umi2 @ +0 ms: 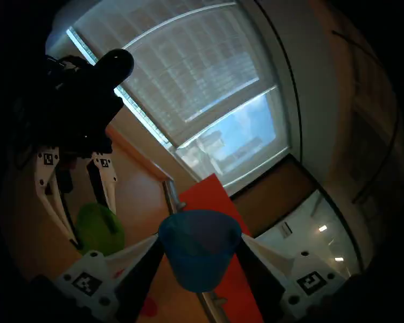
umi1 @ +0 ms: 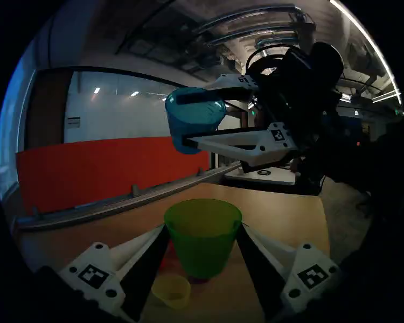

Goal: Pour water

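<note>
A green cup (umi1: 203, 237) stands upright between my left gripper's fingers, and the left gripper (umi1: 202, 245) is shut on it just above the wooden table (umi1: 277, 215). A blue cup (umi1: 194, 119) hangs higher up, tipped on its side toward the green one, held by the right gripper (umi1: 199, 121). In the right gripper view the blue cup (umi2: 199, 253) sits between the two white fingers, with the right gripper (umi2: 200, 253) shut on it. Lower left there, the green cup (umi2: 98, 229) shows in the left gripper (umi2: 91, 226). No water stream is visible.
A small yellow cup (umi1: 172, 290) and a reddish object (umi1: 169, 258) lie on the table under the green cup. A red wall panel (umi1: 105, 167) and a metal rail (umi1: 121, 202) run along the table's far side. A window with blinds (umi2: 202, 81) is overhead.
</note>
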### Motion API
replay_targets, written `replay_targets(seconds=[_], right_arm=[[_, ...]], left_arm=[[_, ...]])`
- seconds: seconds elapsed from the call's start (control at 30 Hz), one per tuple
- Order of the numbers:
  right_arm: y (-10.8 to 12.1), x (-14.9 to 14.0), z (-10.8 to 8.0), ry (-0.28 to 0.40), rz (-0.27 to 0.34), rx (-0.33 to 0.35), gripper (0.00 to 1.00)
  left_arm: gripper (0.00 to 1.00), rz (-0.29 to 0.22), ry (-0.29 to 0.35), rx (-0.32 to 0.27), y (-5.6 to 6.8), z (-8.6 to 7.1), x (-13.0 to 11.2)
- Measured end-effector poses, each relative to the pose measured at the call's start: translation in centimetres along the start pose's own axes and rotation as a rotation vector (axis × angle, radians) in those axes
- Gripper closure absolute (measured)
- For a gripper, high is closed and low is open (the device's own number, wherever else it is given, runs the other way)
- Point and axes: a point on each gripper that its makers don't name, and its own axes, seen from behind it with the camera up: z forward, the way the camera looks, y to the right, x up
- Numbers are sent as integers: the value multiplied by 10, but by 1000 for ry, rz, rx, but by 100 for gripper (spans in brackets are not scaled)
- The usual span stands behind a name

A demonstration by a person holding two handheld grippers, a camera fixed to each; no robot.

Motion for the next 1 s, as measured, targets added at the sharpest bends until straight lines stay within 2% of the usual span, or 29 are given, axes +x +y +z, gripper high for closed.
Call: replay_targets(seconds=[0.5,1.0], right_arm=[[4,7,3,-5,-134,-17,11],[12,8,2,-8,-215,-44,11]], left_arm=[[15,3,14,-12,3,4,5],[15,10,12,-14,5,5,6]])
